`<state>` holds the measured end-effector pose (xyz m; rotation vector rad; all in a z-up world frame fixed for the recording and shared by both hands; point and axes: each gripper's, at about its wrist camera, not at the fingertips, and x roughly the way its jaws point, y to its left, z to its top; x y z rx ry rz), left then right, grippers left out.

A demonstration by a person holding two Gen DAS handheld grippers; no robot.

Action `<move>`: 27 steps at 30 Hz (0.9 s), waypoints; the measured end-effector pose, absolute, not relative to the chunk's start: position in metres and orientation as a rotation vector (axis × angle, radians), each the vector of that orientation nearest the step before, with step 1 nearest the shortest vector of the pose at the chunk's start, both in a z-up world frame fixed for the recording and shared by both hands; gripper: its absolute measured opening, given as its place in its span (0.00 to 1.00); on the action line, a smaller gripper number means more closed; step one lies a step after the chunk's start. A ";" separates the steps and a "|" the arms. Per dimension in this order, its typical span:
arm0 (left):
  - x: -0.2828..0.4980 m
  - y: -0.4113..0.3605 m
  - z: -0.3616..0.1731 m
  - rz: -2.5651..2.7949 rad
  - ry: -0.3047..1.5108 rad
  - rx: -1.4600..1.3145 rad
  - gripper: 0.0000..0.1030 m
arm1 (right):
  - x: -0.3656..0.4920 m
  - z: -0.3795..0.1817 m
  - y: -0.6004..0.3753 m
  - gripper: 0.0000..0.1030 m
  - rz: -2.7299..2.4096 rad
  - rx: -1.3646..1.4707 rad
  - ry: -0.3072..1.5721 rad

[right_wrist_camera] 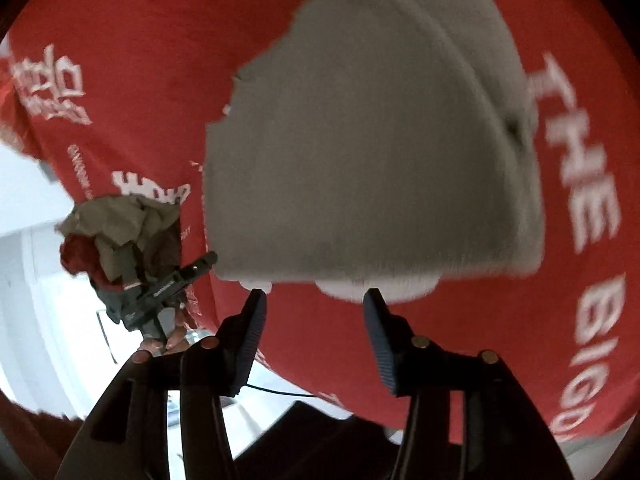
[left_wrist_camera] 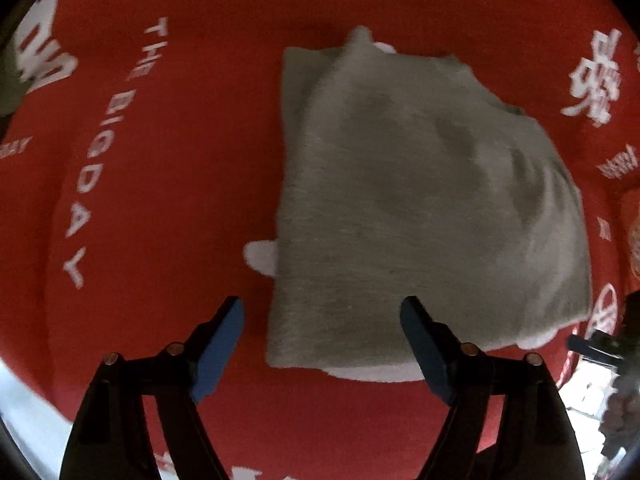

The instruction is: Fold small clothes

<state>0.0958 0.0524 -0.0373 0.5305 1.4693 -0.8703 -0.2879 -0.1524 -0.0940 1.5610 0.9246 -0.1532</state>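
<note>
A folded grey garment point(left_wrist_camera: 416, 208) lies flat on a red tablecloth point(left_wrist_camera: 160, 160) with white lettering. It also shows in the right wrist view point(right_wrist_camera: 380, 160). My left gripper point(left_wrist_camera: 322, 314) is open and empty, held just short of the garment's near edge, its right finger point(left_wrist_camera: 424, 348) over the edge. My right gripper point(right_wrist_camera: 316, 306) is open and empty, just short of the garment's near edge in its own view. Both views are blurred.
The red cloth point(right_wrist_camera: 120, 100) covers the table. In the right wrist view, a heap of crumpled clothes point(right_wrist_camera: 120, 236) sits at the left by the table edge, with my other gripper point(right_wrist_camera: 176, 280) beside it. White floor lies beyond the edge.
</note>
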 end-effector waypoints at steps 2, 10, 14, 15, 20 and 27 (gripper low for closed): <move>0.094 0.052 -0.046 -0.908 1.505 0.534 0.52 | -0.292 -0.106 -0.142 0.53 -0.228 1.621 0.891; 0.101 0.055 -0.052 -0.978 1.501 0.574 0.08 | -0.329 -0.141 -0.130 0.49 -0.532 1.889 0.540; 0.096 0.063 -0.042 -0.993 1.447 0.632 0.08 | -0.324 -0.130 -0.145 0.08 -0.533 1.843 0.547; 0.093 0.066 -0.042 -0.994 1.439 0.644 0.08 | -0.320 -0.120 -0.149 0.08 -0.520 1.785 0.584; 0.090 0.080 -0.048 -0.958 1.434 0.607 0.08 | -0.328 -0.115 -0.158 0.08 -0.555 1.645 0.780; 0.087 0.092 -0.034 -0.812 1.394 0.609 0.62 | -0.312 -0.127 -0.150 0.08 -0.556 1.568 0.902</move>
